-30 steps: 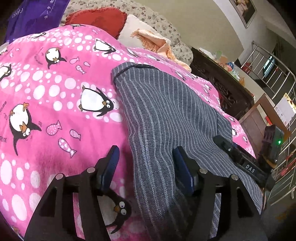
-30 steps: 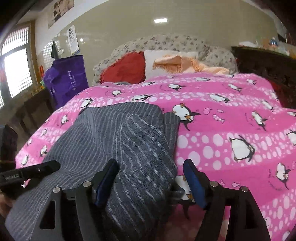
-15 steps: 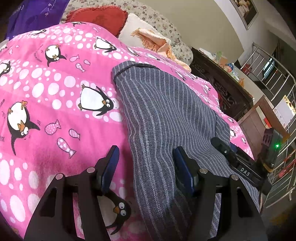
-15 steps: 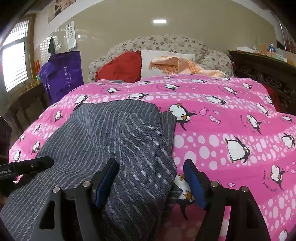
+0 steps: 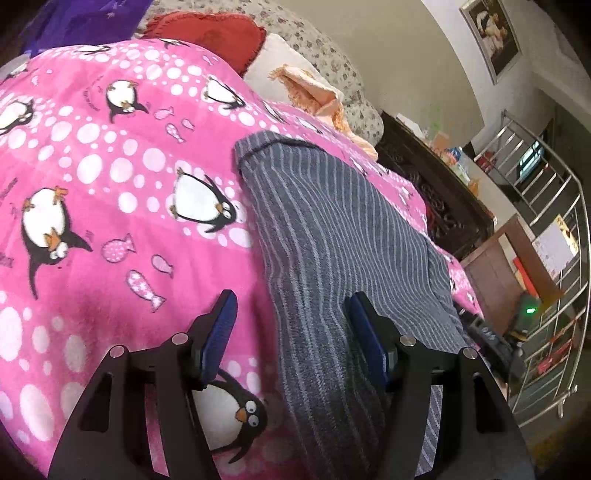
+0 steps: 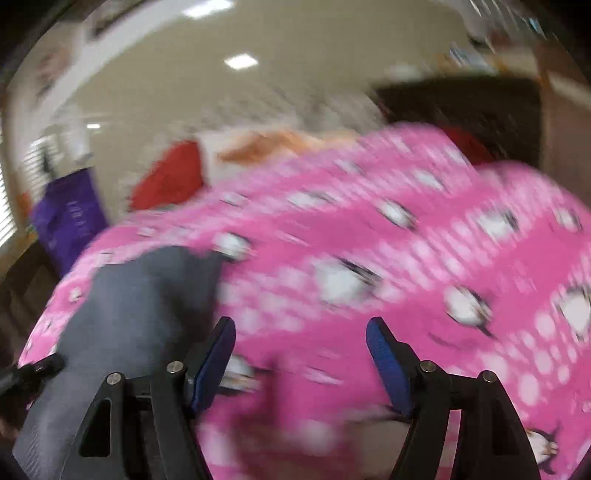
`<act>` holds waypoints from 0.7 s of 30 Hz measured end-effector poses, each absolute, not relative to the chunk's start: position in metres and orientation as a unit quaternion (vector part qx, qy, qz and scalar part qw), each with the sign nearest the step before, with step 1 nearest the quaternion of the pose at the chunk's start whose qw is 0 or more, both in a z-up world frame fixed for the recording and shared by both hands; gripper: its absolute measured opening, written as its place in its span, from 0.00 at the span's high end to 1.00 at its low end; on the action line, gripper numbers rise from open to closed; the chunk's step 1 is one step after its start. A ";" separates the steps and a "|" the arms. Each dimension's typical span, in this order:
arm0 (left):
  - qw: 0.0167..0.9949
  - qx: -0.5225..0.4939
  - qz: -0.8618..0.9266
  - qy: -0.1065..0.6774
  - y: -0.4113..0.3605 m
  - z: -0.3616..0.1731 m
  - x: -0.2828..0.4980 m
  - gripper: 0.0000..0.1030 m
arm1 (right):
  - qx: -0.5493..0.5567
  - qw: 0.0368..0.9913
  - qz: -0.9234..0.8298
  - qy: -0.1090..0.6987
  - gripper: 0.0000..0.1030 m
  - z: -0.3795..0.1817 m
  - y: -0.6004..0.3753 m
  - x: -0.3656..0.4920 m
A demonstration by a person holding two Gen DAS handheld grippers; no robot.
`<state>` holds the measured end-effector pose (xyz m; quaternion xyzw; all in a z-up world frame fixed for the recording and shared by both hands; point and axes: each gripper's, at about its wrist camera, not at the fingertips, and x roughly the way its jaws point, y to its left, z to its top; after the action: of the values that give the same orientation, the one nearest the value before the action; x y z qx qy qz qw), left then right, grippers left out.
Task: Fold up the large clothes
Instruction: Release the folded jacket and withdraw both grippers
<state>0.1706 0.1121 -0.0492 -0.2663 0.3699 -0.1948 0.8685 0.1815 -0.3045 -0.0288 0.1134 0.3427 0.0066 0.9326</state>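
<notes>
A grey striped garment (image 5: 332, 236) lies folded lengthwise on the pink penguin bedspread (image 5: 92, 206). My left gripper (image 5: 290, 321) is open, its jaws straddling the garment's near left edge, low over it. In the blurred right wrist view the garment (image 6: 140, 295) sits at the left, and my right gripper (image 6: 301, 343) is open and empty over the bare bedspread (image 6: 406, 258), to the right of the garment. The right gripper's tip also shows in the left wrist view (image 5: 491, 336) past the garment's right edge.
Red (image 5: 210, 33) and white pillows and an orange fringed cloth (image 5: 314, 92) lie at the bed's head. A dark carved cabinet (image 5: 436, 192) and a metal railing (image 5: 546, 229) stand to the right. A purple bag (image 6: 70, 218) stands left of the bed.
My right gripper has swung quickly to the right, off the garment and over bare bedspread; its view is now motion-blurred. My left gripper has shifted only slightly and stays open over the garment's edge.
</notes>
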 end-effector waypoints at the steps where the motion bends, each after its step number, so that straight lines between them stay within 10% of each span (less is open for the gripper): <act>1: 0.869 -0.270 -0.192 0.366 0.115 -0.049 0.169 0.39 | 0.113 0.921 -0.001 0.373 0.33 -0.036 -0.315 0.189; 7: 0.873 -0.316 -0.143 0.341 0.150 -0.044 0.157 0.39 | 0.003 0.897 -0.027 0.440 0.28 -0.057 -0.372 0.208; 10: 0.883 -0.262 -0.025 0.389 0.174 -0.042 0.137 0.38 | -0.043 0.894 -0.001 0.445 0.13 -0.059 -0.389 0.210; 21: 0.907 -0.039 0.023 0.419 0.141 -0.052 0.094 0.29 | -0.072 0.919 0.091 0.376 0.08 -0.065 -0.430 0.180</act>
<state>0.0940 0.1405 -0.0519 -0.0394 0.4191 0.0226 0.9068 0.1801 -0.4302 -0.0648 -0.0716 0.3763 0.0910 0.9192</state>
